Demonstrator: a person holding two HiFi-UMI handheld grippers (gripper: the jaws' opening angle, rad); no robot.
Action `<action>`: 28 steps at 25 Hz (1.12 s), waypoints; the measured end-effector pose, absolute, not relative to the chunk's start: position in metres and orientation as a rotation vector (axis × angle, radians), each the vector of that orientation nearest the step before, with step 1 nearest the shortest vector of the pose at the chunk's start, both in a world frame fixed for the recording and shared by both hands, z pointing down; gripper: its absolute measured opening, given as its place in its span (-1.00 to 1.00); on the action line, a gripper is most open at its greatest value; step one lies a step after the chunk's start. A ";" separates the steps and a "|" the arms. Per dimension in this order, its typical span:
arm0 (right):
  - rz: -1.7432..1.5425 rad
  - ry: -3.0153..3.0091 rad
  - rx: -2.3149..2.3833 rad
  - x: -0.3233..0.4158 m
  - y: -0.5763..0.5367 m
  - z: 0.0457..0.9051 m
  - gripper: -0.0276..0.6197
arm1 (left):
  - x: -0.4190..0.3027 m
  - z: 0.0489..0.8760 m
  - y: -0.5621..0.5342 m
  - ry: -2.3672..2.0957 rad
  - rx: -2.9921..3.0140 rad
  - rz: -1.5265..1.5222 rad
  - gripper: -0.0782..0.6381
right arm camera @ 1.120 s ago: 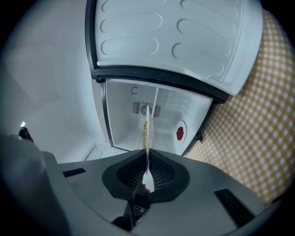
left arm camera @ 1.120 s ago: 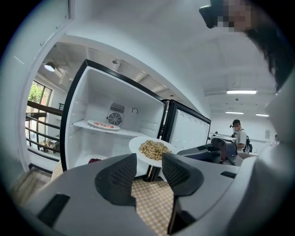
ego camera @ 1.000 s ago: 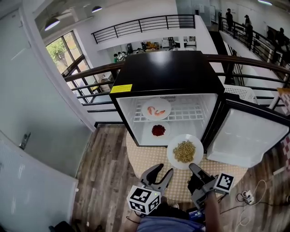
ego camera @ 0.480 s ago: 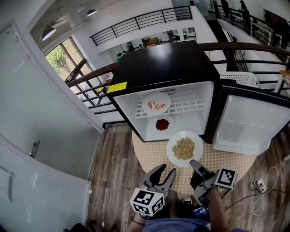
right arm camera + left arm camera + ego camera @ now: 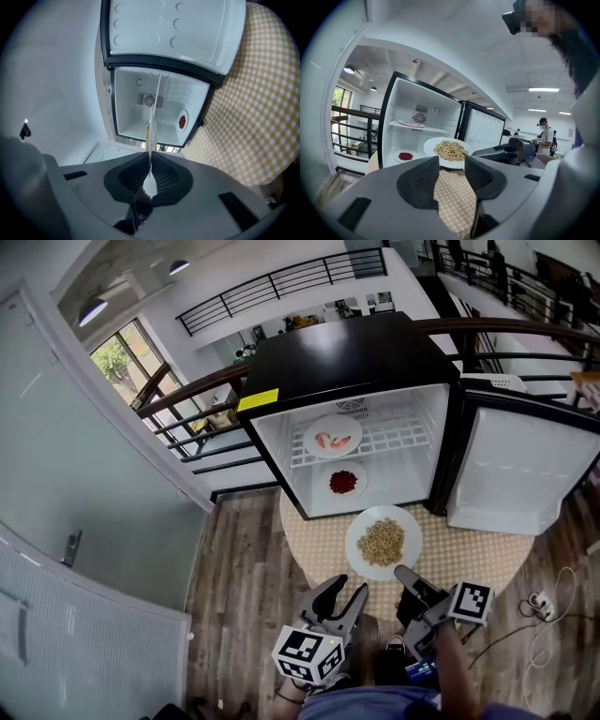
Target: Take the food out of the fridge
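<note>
Black mini fridge [image 5: 347, 352] stood at the far side of a yellow checked cloth [image 5: 314, 554], with its door [image 5: 520, 470] swung wide to the right. A yellow label [image 5: 258, 400] sat on the top front edge.

The right gripper [image 5: 405, 574] was closed tight on the near rim of the noodle plate [image 5: 382, 542]. In the right gripper view the rim ran edge-on between the two pads [image 5: 161, 180], which pressed on it from both sides. The plate was white, heaped with tan noodle-like food, and already outside the fridge. It was held level over the cloth, just in front of the open compartment.

The left gripper [image 5: 347, 587] sat beside the right one, nearer the person. Its jaws stood apart and held nothing; only cloth and the noodle plate's near edge showed through the gap in the left gripper view.

Two items were still inside the fridge. The shrimp plate [image 5: 333, 438] sat on the white wire shelf [image 5: 405, 439], toward the left. The red-food dish [image 5: 345, 481] sat below it on the compartment floor.

Dark wood floor [image 5: 234, 559] lay to the left of the cloth.
</note>
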State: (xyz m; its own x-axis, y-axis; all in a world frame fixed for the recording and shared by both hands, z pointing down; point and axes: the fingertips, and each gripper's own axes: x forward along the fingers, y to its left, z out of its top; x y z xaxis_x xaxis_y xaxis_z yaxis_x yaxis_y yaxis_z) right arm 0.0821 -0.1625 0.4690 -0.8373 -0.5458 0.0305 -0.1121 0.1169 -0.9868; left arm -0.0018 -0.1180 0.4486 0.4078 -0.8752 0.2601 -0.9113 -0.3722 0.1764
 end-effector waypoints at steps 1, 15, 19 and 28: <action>-1.765 2.065 -0.645 0.078 -0.156 0.468 -0.84 | -0.005 0.448 -0.111 -1.550 2.384 0.171 -0.28; -1.651 2.047 -0.755 0.025 -0.036 0.460 -0.83 | -0.080 0.457 0.003 -1.459 2.425 0.127 -0.28; -1.635 1.999 -0.762 0.019 0.002 0.461 -0.83 | -0.090 0.456 0.030 -1.421 2.448 0.103 -0.28; -1.560 1.960 -0.806 0.016 0.058 0.459 -0.81 | -0.090 0.456 0.076 -1.324 2.525 0.093 -0.28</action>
